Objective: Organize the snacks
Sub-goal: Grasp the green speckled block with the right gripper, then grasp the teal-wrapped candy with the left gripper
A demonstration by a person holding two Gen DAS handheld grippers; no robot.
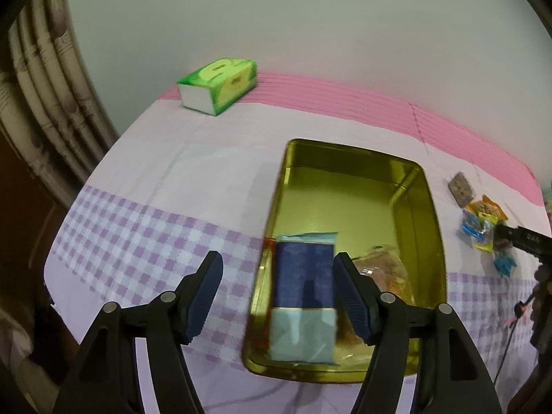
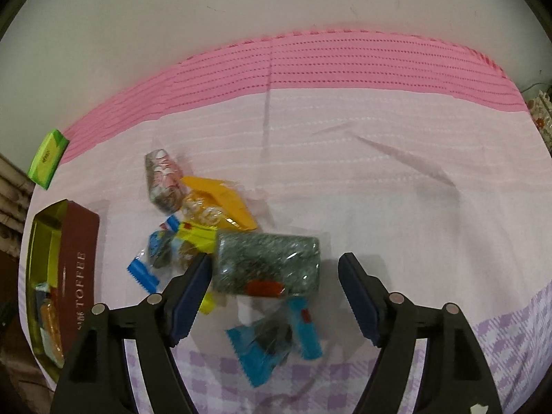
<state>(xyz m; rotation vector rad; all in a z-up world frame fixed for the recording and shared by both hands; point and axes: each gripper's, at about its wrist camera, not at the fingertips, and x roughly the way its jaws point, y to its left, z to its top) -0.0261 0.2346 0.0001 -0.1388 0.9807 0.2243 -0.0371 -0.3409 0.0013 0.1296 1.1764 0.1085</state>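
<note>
An open gold tin (image 1: pixel 345 200) stands on the pink and lilac cloth. A blue packet (image 1: pixel 303 276) and an orange packet (image 1: pixel 383 272) lie inside it. My left gripper (image 1: pixel 277 262) hovers open over the tin's near left part, and its pads touch nothing. In the right wrist view, a pile of loose snacks lies to the right of the tin's maroon wall (image 2: pixel 79 258). My right gripper (image 2: pixel 276 262) stands open around a grey-green packet (image 2: pixel 269 262), with the right pad clear of it. Beside that packet lie a light blue packet (image 2: pixel 269 345), an orange one (image 2: pixel 220 200) and a pink-white one (image 2: pixel 164 183).
A green tissue pack (image 1: pixel 217 82) sits at the far left corner by the wall. A curtain (image 1: pixel 41 103) hangs beyond the cloth's left edge. The snack pile (image 1: pixel 483 220) and part of the other gripper (image 1: pixel 521 238) show at the right. Creased cloth (image 2: pixel 396 179) spreads right of the pile.
</note>
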